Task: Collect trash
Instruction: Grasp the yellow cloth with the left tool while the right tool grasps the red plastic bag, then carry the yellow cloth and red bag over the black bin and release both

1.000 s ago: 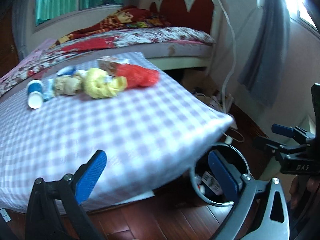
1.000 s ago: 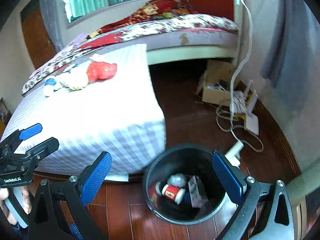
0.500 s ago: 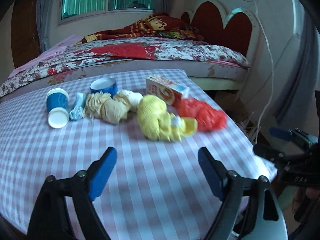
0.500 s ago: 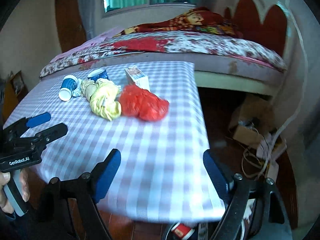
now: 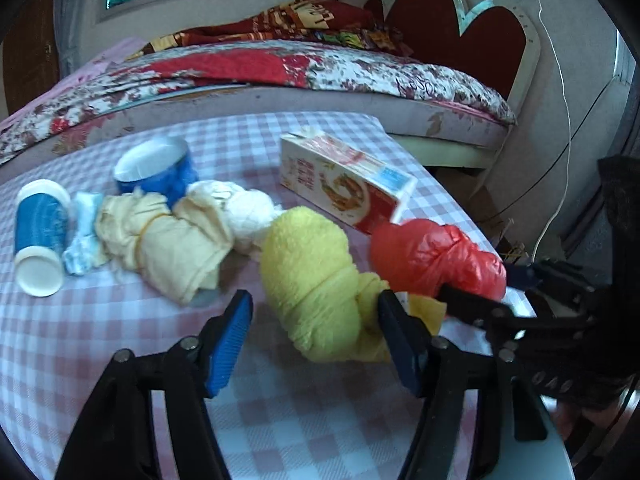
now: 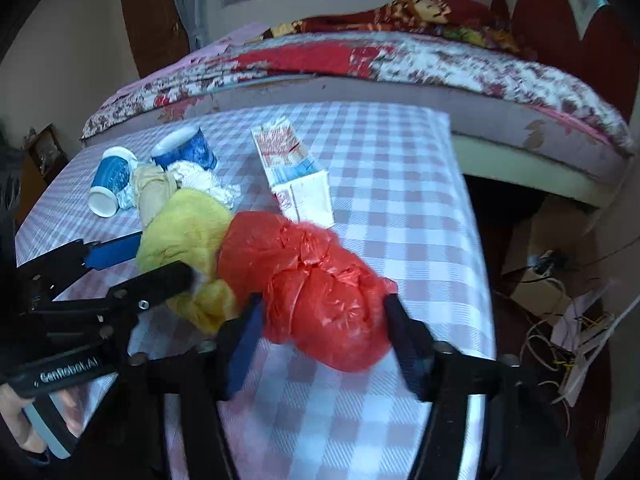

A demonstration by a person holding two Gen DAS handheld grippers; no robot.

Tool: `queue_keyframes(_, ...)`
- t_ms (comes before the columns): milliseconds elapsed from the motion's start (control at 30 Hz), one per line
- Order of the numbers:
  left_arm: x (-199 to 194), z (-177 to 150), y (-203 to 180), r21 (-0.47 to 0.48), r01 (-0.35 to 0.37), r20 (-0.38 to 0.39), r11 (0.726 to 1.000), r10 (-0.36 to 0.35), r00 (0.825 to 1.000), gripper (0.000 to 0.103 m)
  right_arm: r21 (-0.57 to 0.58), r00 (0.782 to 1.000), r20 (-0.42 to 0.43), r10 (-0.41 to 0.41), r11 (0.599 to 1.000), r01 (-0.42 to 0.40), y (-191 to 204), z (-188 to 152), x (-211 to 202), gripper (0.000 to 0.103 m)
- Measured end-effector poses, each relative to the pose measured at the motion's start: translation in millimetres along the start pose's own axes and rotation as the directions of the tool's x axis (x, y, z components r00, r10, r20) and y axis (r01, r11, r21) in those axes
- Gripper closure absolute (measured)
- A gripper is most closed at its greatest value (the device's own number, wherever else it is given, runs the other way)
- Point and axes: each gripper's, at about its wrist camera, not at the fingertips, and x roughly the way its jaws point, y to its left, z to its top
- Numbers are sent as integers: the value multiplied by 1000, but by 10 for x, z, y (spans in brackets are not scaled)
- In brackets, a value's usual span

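Note:
On the checked table [image 5: 100, 340] lies a heap of trash. My left gripper [image 5: 314, 316] straddles a yellow cloth bundle [image 5: 312, 280]; its jaws are closing, and the left pad stands clear of the cloth. The jaws of my right gripper [image 6: 322, 310] are closing around a red plastic bag [image 6: 316, 284], pads close beside it without squeezing. The right gripper [image 5: 480, 282] also shows at the bag's [image 5: 432, 256] near end, and the left gripper [image 6: 164, 258] around the yellow bundle [image 6: 188, 236]. Behind lie a carton [image 5: 344, 184], two blue paper cups [image 5: 40, 232] and a cream cloth bundle [image 5: 160, 240].
A bed [image 5: 280, 68] with a flowered cover and red headboard [image 5: 448, 24] runs behind the table. The table's right edge [image 6: 476, 240] drops to a dark wooden floor with a box and tangled cables [image 6: 560, 320]. A hand [image 6: 16, 420] holds the left gripper's handle.
Both grippers swung from the black bin on the floor up over the table and moved in on the trash heap. Both pairs of jaws narrowed from wide open, around the yellow bundle and the red bag.

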Motion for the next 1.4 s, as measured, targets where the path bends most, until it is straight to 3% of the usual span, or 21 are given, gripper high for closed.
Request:
queue_keyframes(133, 22, -17, -44, 3, 34, -3, 999, -34, 999, 59, 10, 1000, 9, 12, 1000, -12, 9, -20, 65, 54)
queue_keyframes(267, -58, -60, -58, 8, 66, 12, 998, -66, 998, 69, 16, 1000, 16, 22, 1000, -22, 4, -50, 33, 71)
queue_keyframes(400, -201, -128, -80, 36, 51, 28, 998, -52, 998, 70, 41, 999, 40, 27, 999, -29, -20, -102, -91, 77)
queue_keyframes(900, -1000, -620, -333, 107, 3, 98, 994, -13, 995, 70, 146, 985, 166, -39, 989, 15, -28, -763, -1089, 78)
queue_keyframes(1400, -1486, -1084, -774, 173, 63, 108, 983, -83, 991, 70, 255, 969, 211, -130, 964, 74, -67, -1588, -2003, 78)
